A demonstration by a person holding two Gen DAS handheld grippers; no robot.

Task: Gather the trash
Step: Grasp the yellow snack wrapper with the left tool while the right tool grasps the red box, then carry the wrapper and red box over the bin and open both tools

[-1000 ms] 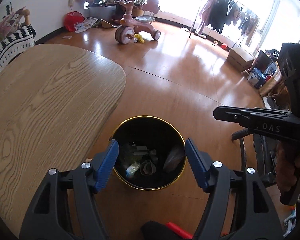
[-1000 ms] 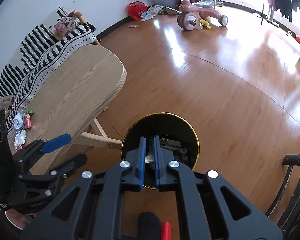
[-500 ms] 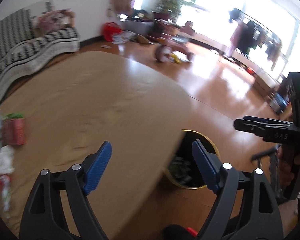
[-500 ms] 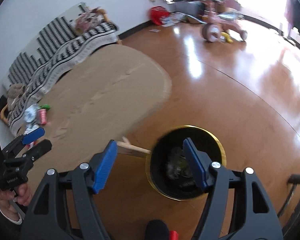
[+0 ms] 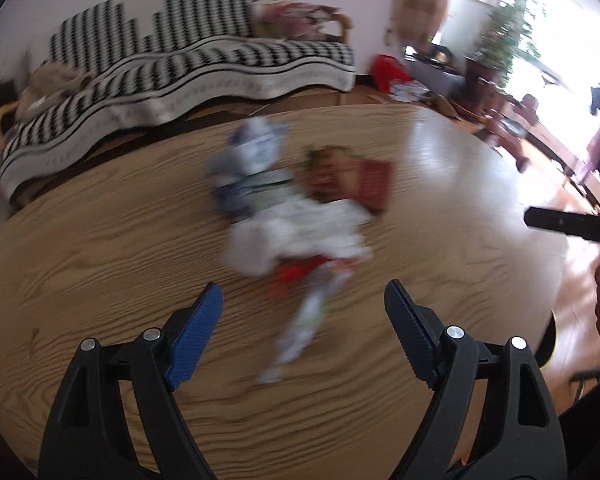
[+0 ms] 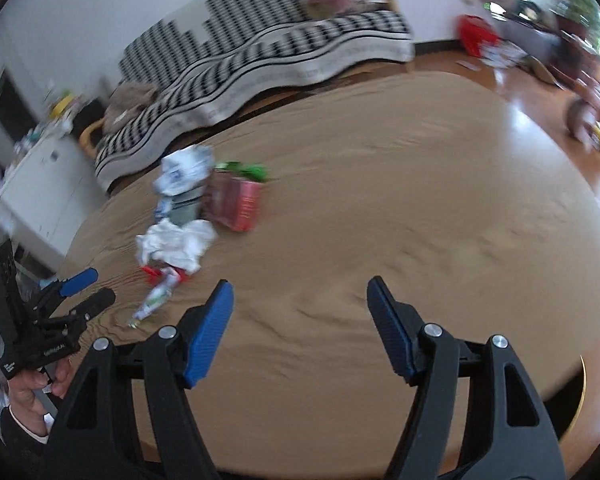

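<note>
A blurred heap of trash (image 5: 296,216) is seen on the wooden table (image 5: 100,248), on the side nearer the striped sofa (image 5: 172,64). At the heap's centre a crumpled white tissue (image 5: 300,236) is found; behind it lie a red packet (image 5: 360,184) and a white-blue wrapper (image 5: 252,156), and in front a long wrapper (image 5: 304,320) with red scraps. The left gripper (image 5: 304,332) is held wide open and empty, the long wrapper lying between its blue pads (image 5: 196,340). The right gripper (image 6: 300,328) is likewise spread wide, empty, over bare tabletop beside the heap. A gold-rimmed bin (image 6: 578,392) is partly hidden beyond the table's edge; its contents cannot be made out.
</note>
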